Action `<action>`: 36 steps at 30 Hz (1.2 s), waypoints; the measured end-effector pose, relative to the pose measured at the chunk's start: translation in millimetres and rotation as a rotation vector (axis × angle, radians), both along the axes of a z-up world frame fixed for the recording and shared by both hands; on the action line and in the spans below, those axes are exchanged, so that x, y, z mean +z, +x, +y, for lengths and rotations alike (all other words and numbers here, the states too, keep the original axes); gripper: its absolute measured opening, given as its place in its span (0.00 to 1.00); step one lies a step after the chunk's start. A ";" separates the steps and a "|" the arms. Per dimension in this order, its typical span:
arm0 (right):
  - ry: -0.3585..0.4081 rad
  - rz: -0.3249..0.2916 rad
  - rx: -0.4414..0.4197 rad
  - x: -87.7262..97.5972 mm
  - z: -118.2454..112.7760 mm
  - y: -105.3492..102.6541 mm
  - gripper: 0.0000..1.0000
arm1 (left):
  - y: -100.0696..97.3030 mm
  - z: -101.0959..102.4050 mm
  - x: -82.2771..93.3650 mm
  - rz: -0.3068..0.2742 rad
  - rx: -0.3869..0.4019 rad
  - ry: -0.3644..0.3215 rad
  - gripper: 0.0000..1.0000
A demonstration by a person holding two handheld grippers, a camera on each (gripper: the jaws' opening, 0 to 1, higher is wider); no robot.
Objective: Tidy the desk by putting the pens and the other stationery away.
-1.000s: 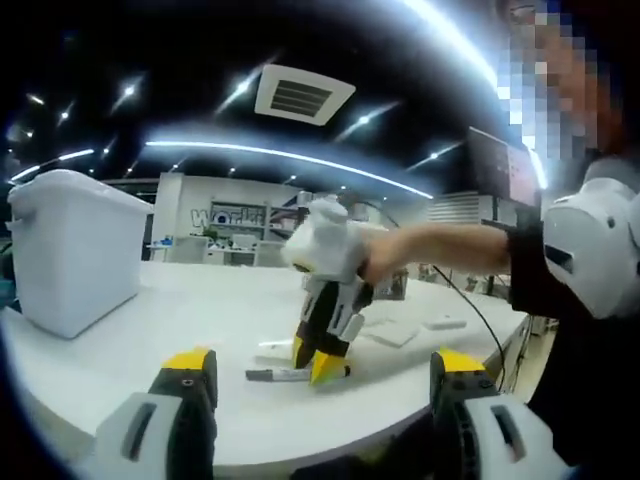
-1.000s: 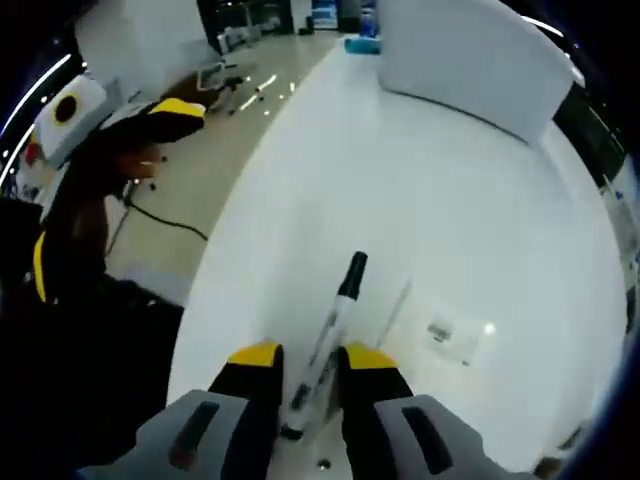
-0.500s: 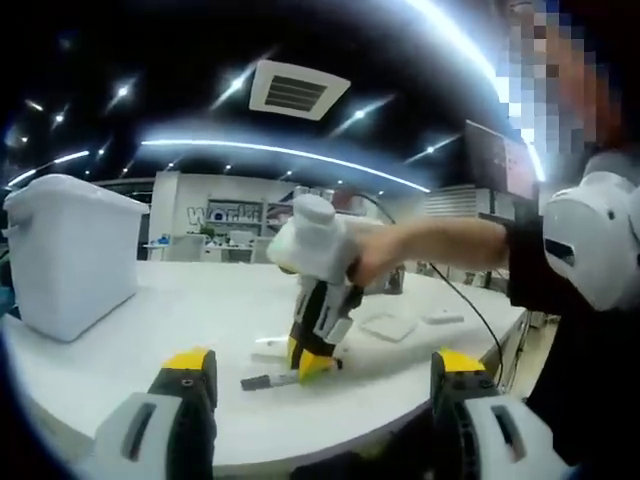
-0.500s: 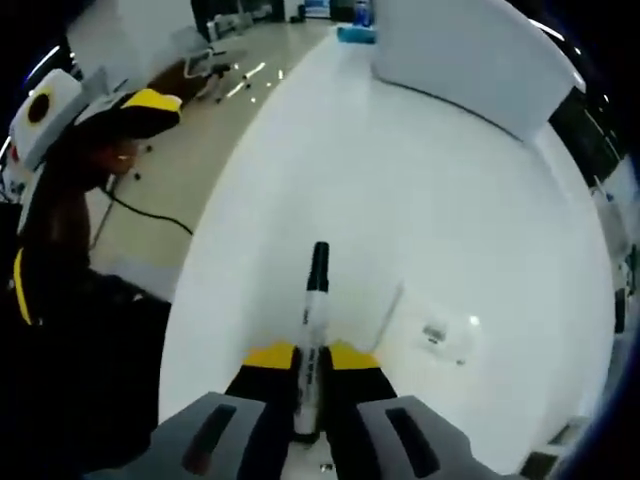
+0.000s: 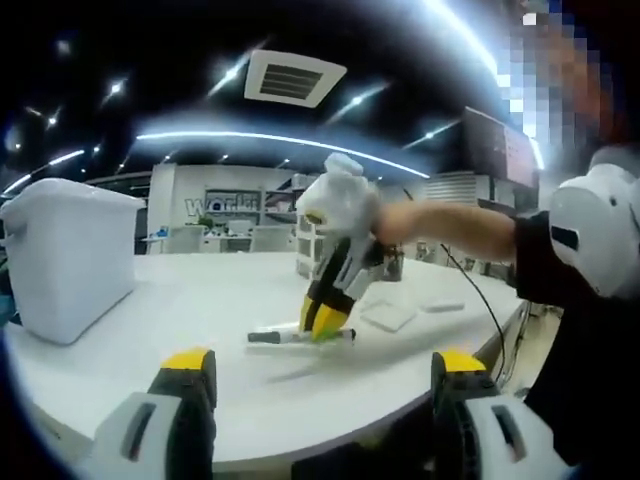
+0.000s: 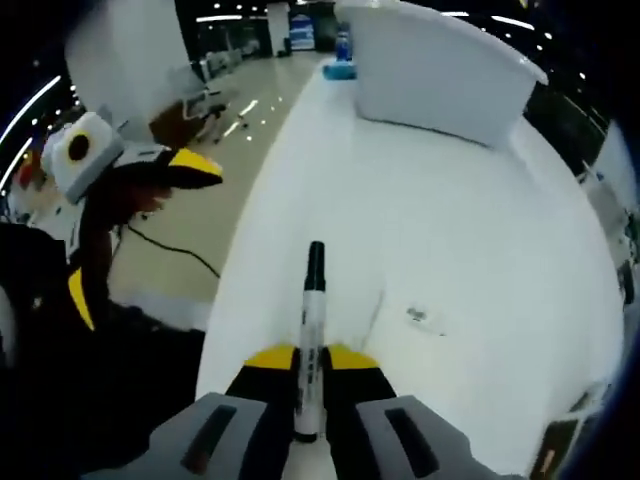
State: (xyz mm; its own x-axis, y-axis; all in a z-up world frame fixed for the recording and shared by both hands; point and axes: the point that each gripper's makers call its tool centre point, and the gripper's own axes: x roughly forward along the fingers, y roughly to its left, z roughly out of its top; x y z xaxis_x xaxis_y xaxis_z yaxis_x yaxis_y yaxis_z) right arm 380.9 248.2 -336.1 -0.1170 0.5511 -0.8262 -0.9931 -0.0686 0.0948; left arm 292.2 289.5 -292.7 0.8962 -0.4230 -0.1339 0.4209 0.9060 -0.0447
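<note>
Right gripper (image 6: 305, 358) pinched the black-capped marker (image 6: 311, 320) by its barrel, lifted just above the desk (image 6: 450, 230) and aimed toward the white storage bin (image 6: 430, 70), likely for stowing, while the left gripper (image 5: 315, 385) waited spread apart.

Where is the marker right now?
The marker is clamped between the right gripper jaws, lifted just above the white desk; in the left gripper view it sits mid-frame, right of the white bin.
</note>
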 end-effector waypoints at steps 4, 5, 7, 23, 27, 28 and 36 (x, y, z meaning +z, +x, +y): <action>0.056 0.003 -0.042 14.7 -19.6 7.6 0.08 | 4.5 -7.8 -0.8 0.007 -0.020 0.005 0.87; 0.073 0.001 -0.055 18.0 -26.8 7.9 0.08 | 6.8 -10.7 -1.3 0.009 -0.027 0.005 0.87; 0.111 0.007 -0.089 26.3 -41.2 11.0 0.08 | 10.8 -15.0 -1.6 0.008 -0.038 0.004 0.87; 0.400 -0.010 -0.471 68.1 -204.1 34.8 0.08 | 33.9 -57.7 5.6 0.000 -0.147 0.008 0.87; 0.524 -0.017 -0.589 79.9 -248.7 35.8 0.08 | 39.9 -66.8 4.1 0.006 -0.167 0.013 0.87; 0.551 -0.020 -0.619 82.0 -259.4 35.4 0.08 | 40.7 -69.9 4.4 0.007 -0.174 0.013 0.87; 0.749 -0.118 -0.866 91.4 -358.6 28.9 0.08 | 45.4 -82.5 6.3 0.001 -0.204 0.009 0.87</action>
State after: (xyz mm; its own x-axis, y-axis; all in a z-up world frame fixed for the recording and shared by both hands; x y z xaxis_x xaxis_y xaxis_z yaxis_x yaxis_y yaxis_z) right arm 409.8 -110.4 -244.6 0.5973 0.7660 -0.2378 -0.7345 0.6415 0.2215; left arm 337.7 207.0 -286.3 0.7920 -0.5943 -0.1396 0.5955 0.8025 -0.0379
